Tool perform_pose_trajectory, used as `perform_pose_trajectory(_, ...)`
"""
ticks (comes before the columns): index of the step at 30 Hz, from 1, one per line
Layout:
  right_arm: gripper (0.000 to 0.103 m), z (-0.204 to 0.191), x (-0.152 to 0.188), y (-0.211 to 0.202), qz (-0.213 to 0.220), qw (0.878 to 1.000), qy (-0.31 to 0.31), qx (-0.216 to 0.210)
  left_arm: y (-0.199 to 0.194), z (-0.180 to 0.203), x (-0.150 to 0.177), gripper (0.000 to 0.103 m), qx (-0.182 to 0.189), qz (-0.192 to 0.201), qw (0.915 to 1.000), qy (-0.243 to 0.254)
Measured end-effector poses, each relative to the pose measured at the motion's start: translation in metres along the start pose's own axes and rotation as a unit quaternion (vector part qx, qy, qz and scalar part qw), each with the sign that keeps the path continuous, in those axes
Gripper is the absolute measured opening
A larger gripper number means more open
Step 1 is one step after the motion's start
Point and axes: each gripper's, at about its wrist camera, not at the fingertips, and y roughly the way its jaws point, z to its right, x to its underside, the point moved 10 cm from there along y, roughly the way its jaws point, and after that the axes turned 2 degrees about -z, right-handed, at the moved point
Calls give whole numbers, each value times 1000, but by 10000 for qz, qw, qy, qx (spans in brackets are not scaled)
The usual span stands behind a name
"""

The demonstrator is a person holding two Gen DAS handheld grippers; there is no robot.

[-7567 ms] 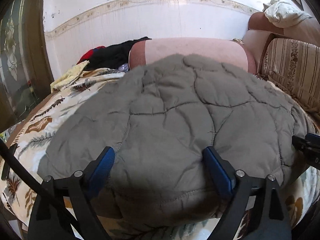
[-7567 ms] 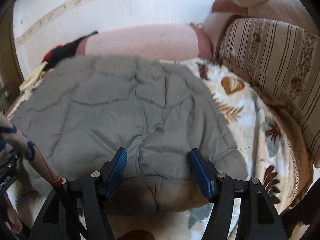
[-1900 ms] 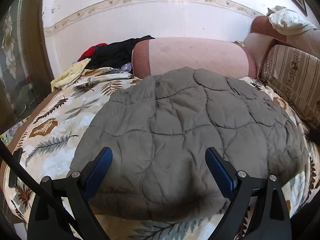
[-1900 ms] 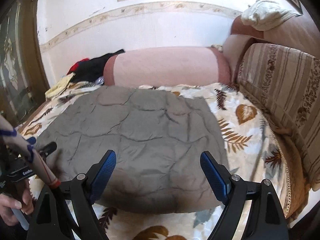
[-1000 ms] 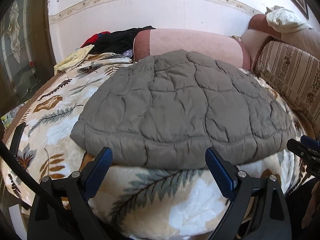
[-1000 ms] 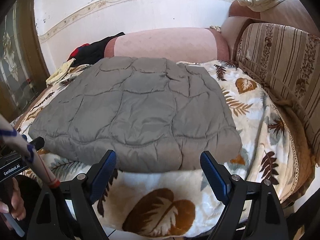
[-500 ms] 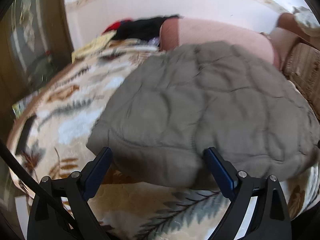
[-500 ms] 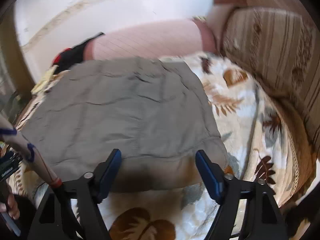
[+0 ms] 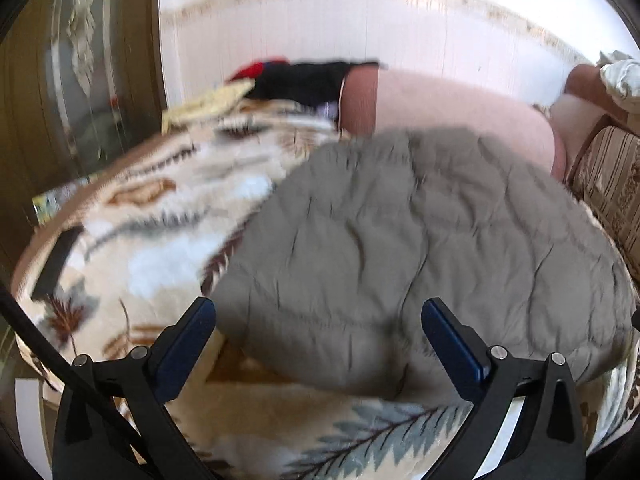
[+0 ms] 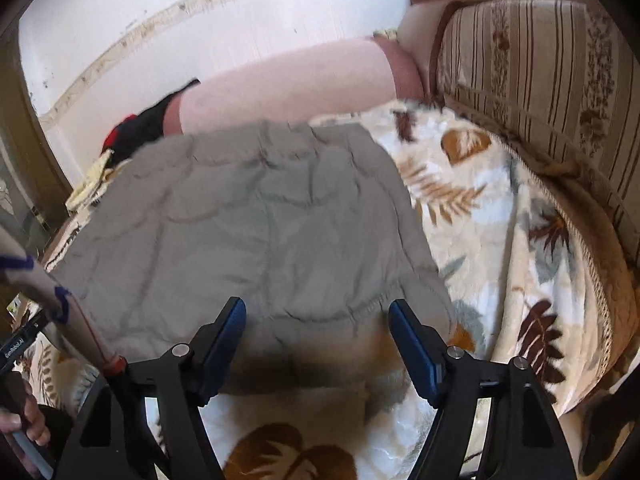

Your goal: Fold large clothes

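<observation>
So right now the grey quilted jacket [image 9: 420, 248] is lying flat in a folded slab on the bed [image 9: 168, 216], its near hem running along the bed's front edge and its far end up against the pink bolster [image 10: 288, 88]. I'm coming in for the next fold, one gripper at each near corner. My left gripper [image 9: 320, 344] has just been opening and is spread wide, with the jacket's near-left corner between the pads but nothing pinched. My right gripper [image 10: 316, 336] has just been closing a bit, still spread, and straddles the hem by the near-right corner. Next I reckon both need to slide under that thick hem and clamp through all the layers, or only the top one lifts.
</observation>
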Motion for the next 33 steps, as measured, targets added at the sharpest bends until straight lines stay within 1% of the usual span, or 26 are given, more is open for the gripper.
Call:
perform_pose_trajectory(1, 79, -3, -3, 1, -1, 10000, -39, -2, -1, 6, -3, 103, 37, 37, 9999, 99)
perform_pose_trajectory(4, 79, -6, -7, 15, -162, 9998, -56, 37, 11, 17, -7, 103, 6, -33, 9994, 336)
perform_pose_trajectory(6, 79, -5, -7, 24, -249, 9997, -23, 48, 27, 21, -3, 103, 25, -188, 9992, 358)
perform_pose_trajectory(8, 79, -5, -6, 33, -306, 9994, -81, 151, 46, 24, 2, 103, 31, -364, 9988, 332)
perform_pose_trajectory(10, 79, -5, -1, 40, -365, 9989, -172, 222, 49, 26, 3, 103, -15, -285, 9988, 400)
perform_pose_trajectory(12, 80, -5, 4, 45, -372, 9985, -283, 280, 51, 29, 3, 103, -47, -229, 9986, 477)
perform_pose_trajectory(17, 81, -5, 7, 48, -272, 9983, -378, 348, 52, 26, 2, 103, -30, -157, 9988, 466)
perform_pose_trajectory(22, 81, -12, 6, 30, 94, 9970, -568, 511, 47, 25, 3, 103, 7, -122, 9989, 446)
perform_pose_trajectory(26, 81, -22, 13, 19, 243, 9959, -734, 478, 43, 26, 5, 103, 3, -100, 9990, 429)
perform_pose_trajectory(29, 81, -29, 22, 20, 157, 9950, -892, 429, 41, 27, 7, 103, 16, -99, 9989, 448)
perform_pose_trajectory(33, 82, -26, 25, 27, 24, 9951, -892, 434, 39, 27, 8, 103, 23, -104, 9989, 456)
